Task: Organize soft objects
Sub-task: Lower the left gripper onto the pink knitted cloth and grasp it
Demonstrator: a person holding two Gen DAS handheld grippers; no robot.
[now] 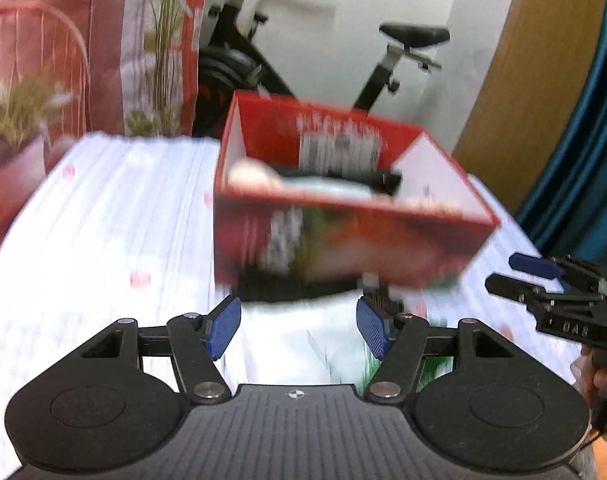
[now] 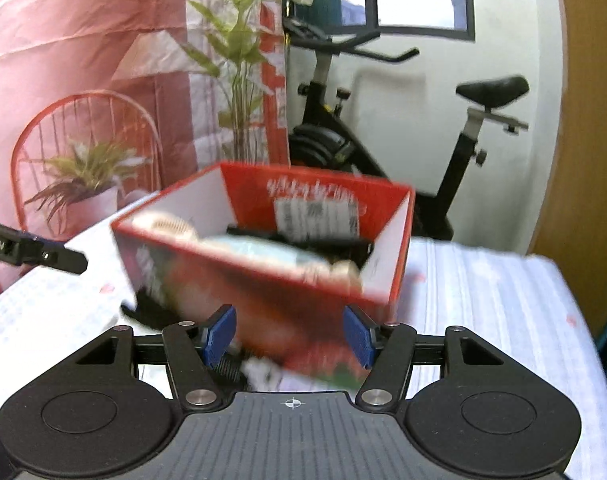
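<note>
Left gripper (image 1: 297, 328): jaws spread wide, blue pads (image 1: 223, 328) apart with nothing between them; white cloth surface shows through the gap. Right gripper (image 2: 289, 336): likewise spread wide, nothing clamped. Its blue pads sit level with the near lower corner of the red box (image 2: 263, 256), but contact cannot be judged through the motion blur.

The red box sits on the white striped tablecloth (image 1: 103, 208), just ahead of both grippers, open at the top. Inside it lie soft objects (image 1: 323, 188): a pale cream item at the left end, a light blue-grey piece in the middle, something dark along the back wall. Details are blurred. A white label with black print is on the inner back wall.

A dark item (image 2: 151, 308) lies on the cloth at the box's near left base, partly under it; identity cannot be told.

Behind the table: exercise bike (image 2: 383, 128), potted plant (image 2: 83, 176), tall leafy stems (image 2: 239, 60), pink drape (image 2: 83, 40).
</note>
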